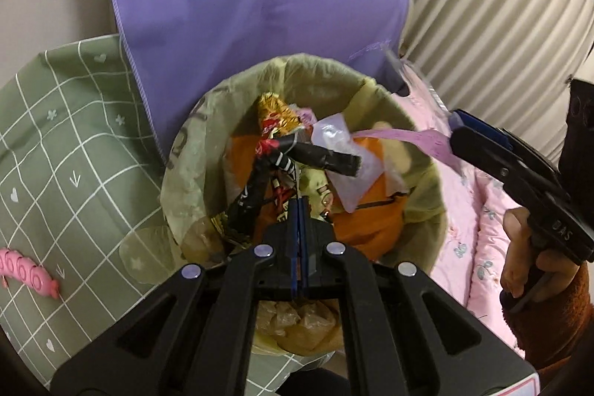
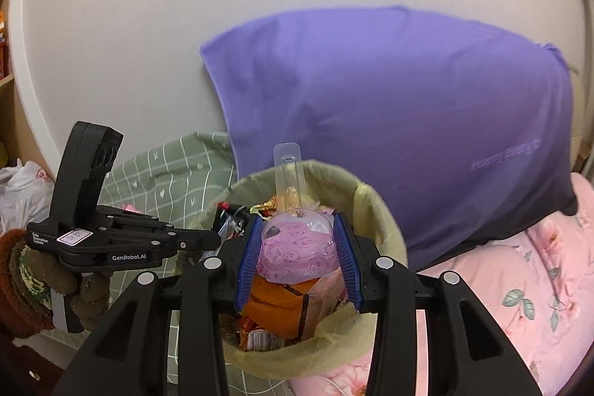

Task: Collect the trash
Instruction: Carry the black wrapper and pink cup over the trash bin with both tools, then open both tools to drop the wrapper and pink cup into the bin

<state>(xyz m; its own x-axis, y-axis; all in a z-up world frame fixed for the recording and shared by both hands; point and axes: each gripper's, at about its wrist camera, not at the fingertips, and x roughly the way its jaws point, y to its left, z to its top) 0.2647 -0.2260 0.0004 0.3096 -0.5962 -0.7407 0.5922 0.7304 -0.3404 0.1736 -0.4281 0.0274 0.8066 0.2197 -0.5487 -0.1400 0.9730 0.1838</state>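
Left wrist view looks down into a round trash bin lined with a yellowish bag and nearly full of wrappers: a gold and red snack packet, a twisted black wrapper, clear plastic and orange packaging. The left gripper hangs over the bin's near side with its blue-padded jaws pressed together; a black wrapper strip lies just beside the tips, but whether it is pinched I cannot tell. At the right edge the right gripper reaches in over the rim with a pink strip at its tip, held in a bare hand with a brown sleeve; its side bears letters that seem to read "DAS".

Right wrist view shows the right gripper clamped on a pink patterned package in clear plastic, whose transparent hang tab sticks up; the pads press both its sides, directly above the bin. The left gripper enters from the left, its body printed "GenRobot.AI" and "Data Acquisition System", plus a small sticker too blurred to read, and is held in a gloved hand.

A purple pillow behind the bin carries faint writing, apparently "Happy Energy". A green grid-patterned cloth with hearts lies to the left, with a pink comb-like item on it, and pink floral bedding to the right.
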